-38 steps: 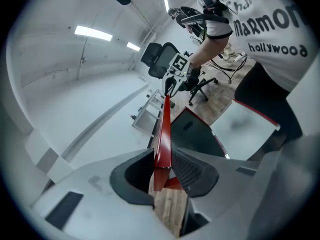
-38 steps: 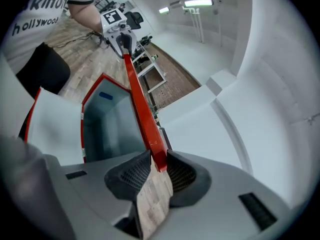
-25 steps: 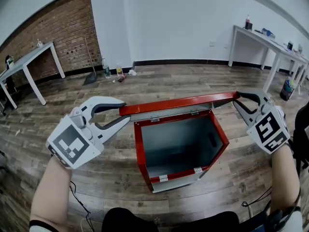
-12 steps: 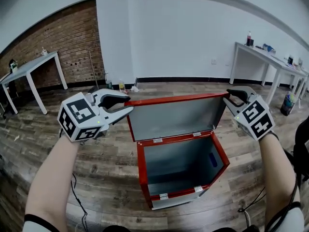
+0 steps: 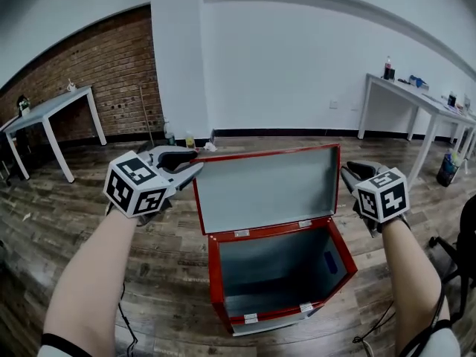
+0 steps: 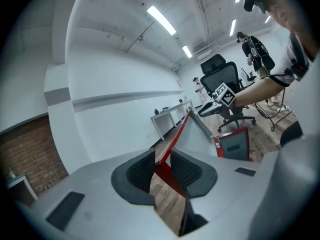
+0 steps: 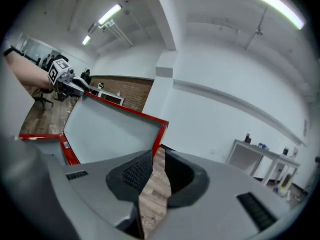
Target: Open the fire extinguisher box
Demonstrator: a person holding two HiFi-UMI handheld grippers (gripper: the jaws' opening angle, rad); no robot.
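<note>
Lid (image 5: 268, 188) swung upright, left gripper (image 5: 195, 162) clamping its corner, right gripper (image 5: 346, 172) jaws slightly apart

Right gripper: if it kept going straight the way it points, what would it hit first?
Most likely the red side edge of the box lid, which sits right at the jaw tips of the right gripper. Whether they already touch is unclear.

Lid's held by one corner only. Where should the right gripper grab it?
Take the lid by its red right rim near the top, coming from the right. The lid stands nearly upright, so that thin rim faces the right gripper, while the left gripper pinches the opposite side.
</note>
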